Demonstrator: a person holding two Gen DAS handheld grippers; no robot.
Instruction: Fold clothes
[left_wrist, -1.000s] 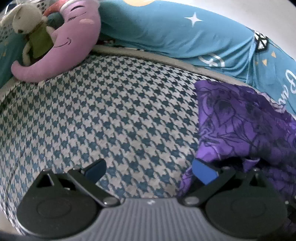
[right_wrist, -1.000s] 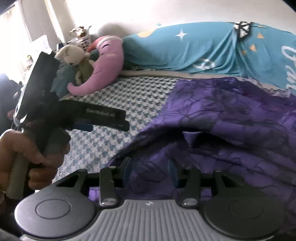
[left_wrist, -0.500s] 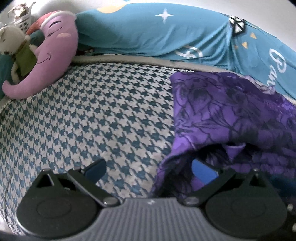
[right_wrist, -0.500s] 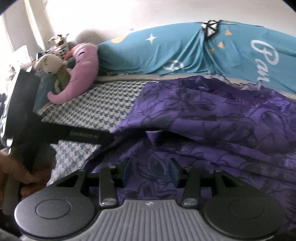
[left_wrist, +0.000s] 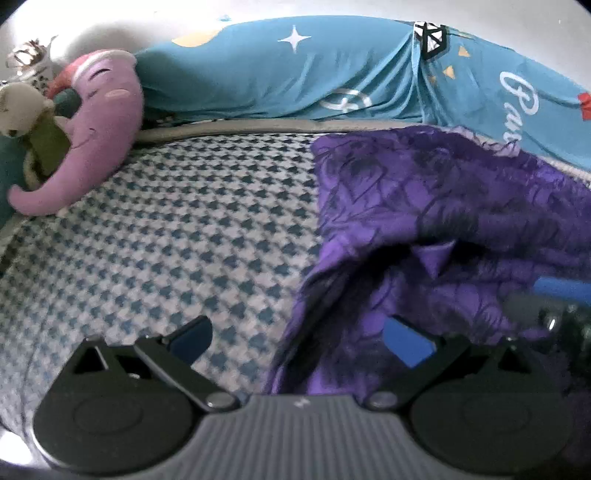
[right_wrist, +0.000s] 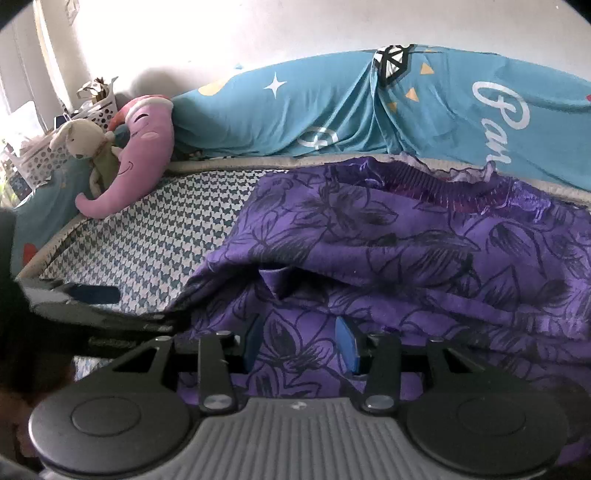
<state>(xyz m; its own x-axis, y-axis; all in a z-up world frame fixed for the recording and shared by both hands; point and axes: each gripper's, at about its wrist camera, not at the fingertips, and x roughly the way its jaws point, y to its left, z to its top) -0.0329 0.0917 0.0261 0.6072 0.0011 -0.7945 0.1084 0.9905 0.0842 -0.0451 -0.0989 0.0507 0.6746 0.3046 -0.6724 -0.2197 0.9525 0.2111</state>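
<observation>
A purple garment with a dark flower print (right_wrist: 424, 243) lies crumpled on the houndstooth mat (right_wrist: 177, 236). It also shows in the left wrist view (left_wrist: 424, 206), right of the mat (left_wrist: 184, 229). My left gripper (left_wrist: 299, 336) is open over the garment's left edge; the cloth lies between its fingers. My right gripper (right_wrist: 299, 343) stands partly open, its blue pads on either side of a patch of the cloth without pinching it. The left gripper's fingers (right_wrist: 96, 295) show at the left of the right wrist view.
A pink elephant plush (left_wrist: 99, 144) and a white bunny toy (left_wrist: 22, 110) lie at the mat's far left corner. A teal printed cover (left_wrist: 332, 74) bulks along the back edge. A white basket (right_wrist: 40, 162) stands at the far left.
Both grippers have moved right over the garment. The left gripper, earlier beside the cloth's edge, now has the edge between its open fingers. The right gripper stays partly open.
</observation>
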